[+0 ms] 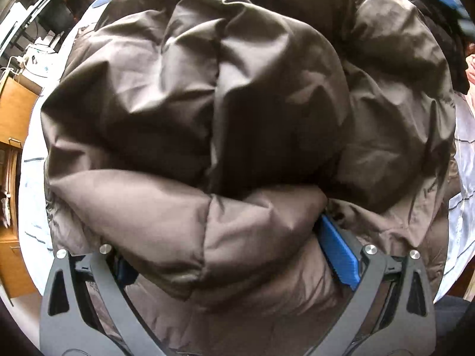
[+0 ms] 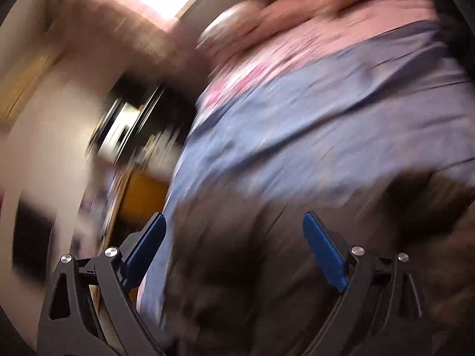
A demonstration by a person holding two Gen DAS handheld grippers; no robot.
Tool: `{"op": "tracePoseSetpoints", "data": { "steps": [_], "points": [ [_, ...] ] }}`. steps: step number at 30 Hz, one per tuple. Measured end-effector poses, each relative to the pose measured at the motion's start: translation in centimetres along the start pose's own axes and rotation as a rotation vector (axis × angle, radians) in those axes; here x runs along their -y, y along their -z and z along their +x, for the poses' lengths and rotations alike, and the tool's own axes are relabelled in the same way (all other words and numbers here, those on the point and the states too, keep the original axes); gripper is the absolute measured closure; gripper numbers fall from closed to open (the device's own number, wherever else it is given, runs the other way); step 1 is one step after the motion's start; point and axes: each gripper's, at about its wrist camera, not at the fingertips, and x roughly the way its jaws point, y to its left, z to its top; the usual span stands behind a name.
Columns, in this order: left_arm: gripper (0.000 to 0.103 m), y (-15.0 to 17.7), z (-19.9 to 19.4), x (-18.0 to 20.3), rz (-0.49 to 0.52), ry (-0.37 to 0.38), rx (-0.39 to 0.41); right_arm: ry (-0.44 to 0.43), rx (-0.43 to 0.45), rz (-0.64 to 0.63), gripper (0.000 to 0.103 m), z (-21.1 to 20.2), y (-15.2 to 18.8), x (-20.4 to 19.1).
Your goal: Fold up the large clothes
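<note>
While the big brown puffer jacket (image 1: 237, 112) sits bunched up on the pale checked bedsheet (image 1: 466, 184), the left gripper (image 1: 231, 255) has a thick fold stuffed between its blue pads (image 1: 338, 255), pinching it. The right gripper (image 2: 234, 249) is spread wide with nothing in it, and that view is pretty blurry.

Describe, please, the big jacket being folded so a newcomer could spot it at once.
Find the bed sheet, pale with thin dark lines. The jacket lies heaped on it, a fold bulging between the left gripper fingers. It is dark brown, puffy and glossy, unlike the pink bedding beyond.
</note>
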Motion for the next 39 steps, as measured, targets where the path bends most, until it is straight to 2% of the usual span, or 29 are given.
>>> {"op": "tracePoseSetpoints", "data": {
  "steps": [1, 2, 3, 4, 5, 6, 7, 9, 11, 13, 15, 16, 18, 20, 21, 22, 23, 24, 25, 26, 28, 29, 30, 31, 32, 34, 36, 37, 39],
  "points": [
    [0.002, 0.1, -0.1, 0.1, 0.001, -0.001, 0.001, 0.03, -0.059, -0.022, 0.031, 1.0, 1.1, -0.5],
    [0.002, 0.1, -0.3, 0.2, 0.006, -0.005, 0.004, 0.111, -0.113, -0.04, 0.037, 2.1, 2.0, -0.5],
    [0.002, 0.3, -0.6, 0.3, 0.01, -0.009, 0.006, 0.232, -0.14, -0.046, 0.046, 2.9, 2.4, 0.2],
    [0.002, 0.4, -0.7, 0.5, 0.013, -0.014, 0.008, 0.318, -0.138, -0.037, 0.061, 3.3, 2.4, 1.2],
    [0.002, 0.5, -0.8, 0.9, 0.015, -0.015, 0.009, 0.39, -0.12, -0.023, 0.071, 3.6, 2.0, 2.6],
    [0.002, 0.7, -0.8, 1.0, 0.02, -0.01, 0.007, 0.452, -0.102, -0.018, 0.093, 3.9, 1.5, 3.7],
    [0.002, 1.1, -0.8, 1.3, 0.022, 0.001, 0.005, 0.498, -0.085, -0.017, 0.1, 4.4, 0.9, 4.8],
    [0.002, 1.1, -0.6, 1.5, 0.019, 0.047, -0.006, 0.589, -0.061, -0.025, 0.103, 5.8, -0.1, 6.5],
    [0.002, 0.9, -0.6, 1.6, 0.003, 0.092, 0.006, 0.619, -0.042, -0.002, 0.103, 6.6, -0.9, 7.8],
    [0.002, 0.4, -1.1, 1.8, 0.002, 0.089, 0.034, 0.66, -0.041, -0.009, 0.103, 7.8, -1.4, 8.2],
    [0.002, -0.1, -1.8, 1.9, 0.014, 0.073, 0.054, 0.718, -0.069, -0.084, 0.103, 8.8, -1.8, 7.3],
    [0.002, -0.2, -2.4, 1.9, 0.015, 0.064, 0.062, 0.715, -0.077, -0.096, 0.102, 8.9, -1.7, 6.6],
    [0.002, -0.3, -4.6, 1.7, 0.016, 0.037, 0.137, 0.66, -0.062, -0.092, 0.097, 7.1, -1.3, 5.8],
    [0.002, -0.2, -7.1, 1.3, 0.015, 0.026, 0.225, 0.525, -0.022, -0.099, 0.051, 4.3, -0.3, 4.0],
    [0.002, 0.0, -9.1, 0.9, 0.012, 0.045, 0.303, 0.481, -0.002, -0.115, 0.014, 2.7, 0.5, 3.1],
    [0.002, 0.2, -11.0, 0.5, 0.008, 0.076, 0.381, 0.457, 0.025, -0.15, 0.011, 0.8, 1.5, 1.8],
    [0.002, 0.3, -12.1, 0.1, 0.004, 0.1, 0.429, 0.453, 0.026, -0.185, 0.011, -0.5, 2.4, 0.9],
    [0.002, 0.2, -13.4, -0.4, -0.006, 0.14, 0.486, 0.467, 0.017, -0.223, 0.015, -1.6, 3.4, 0.1],
    [0.002, 0.2, -13.9, -1.0, -0.021, 0.185, 0.511, 0.485, 0.011, -0.247, 0.027, -2.3, 4.1, -0.4],
    [0.002, -0.3, -14.1, -1.5, -0.042, 0.264, 0.515, 0.526, -0.002, -0.271, 0.037, -3.1, 5.4, -0.6],
    [0.002, -1.4, -13.2, -1.7, -0.067, 0.363, 0.479, 0.572, -0.024, -0.262, 0.071, -3.8, 7.4, 0.0],
    [0.014, -1.2, -12.6, -1.1, -0.074, 0.395, 0.456, 0.586, -0.028, -0.256, 0.077, -3.9, 8.2, 0.7],
    [0.021, -1.6, -11.7, -0.8, -0.073, 0.395, 0.424, 0.604, -0.032, -0.254, 0.082, -3.7, 9.1, 1.2],
    [0.034, -2.1, -10.5, -0.5, -0.063, 0.361, 0.387, 0.615, -0.053, -0.242, 0.082, -3.1, 9.9, 1.9],
    [0.042, -2.6, -8.9, 0.1, -0.052, 0.31, 0.331, 0.604, -0.074, -0.224, 0.083, -2.5, 10.5, 2.6],
    [0.044, -2.6, -6.2, 0.3, -0.073, 0.27, 0.254, 0.558, -0.116, -0.201, 0.083, -0.8, 11.2, 3.3],
    [0.044, -2.9, -4.0, 0.0, -0.104, 0.217, 0.182, 0.601, -0.139, -0.237, 0.083, 1.0, 11.9, 3.5],
    [0.043, -3.0, -3.1, 0.0, -0.103, 0.162, 0.155, 0.605, -0.15, -0.23, 0.083, 1.6, 12.0, 3.8],
    [0.041, -3.0, -2.0, -0.3, -0.096, 0.101, 0.127, 0.615, -0.167, -0.207, 0.084, 3.2, 12.0, 5.0]
  ]
}}
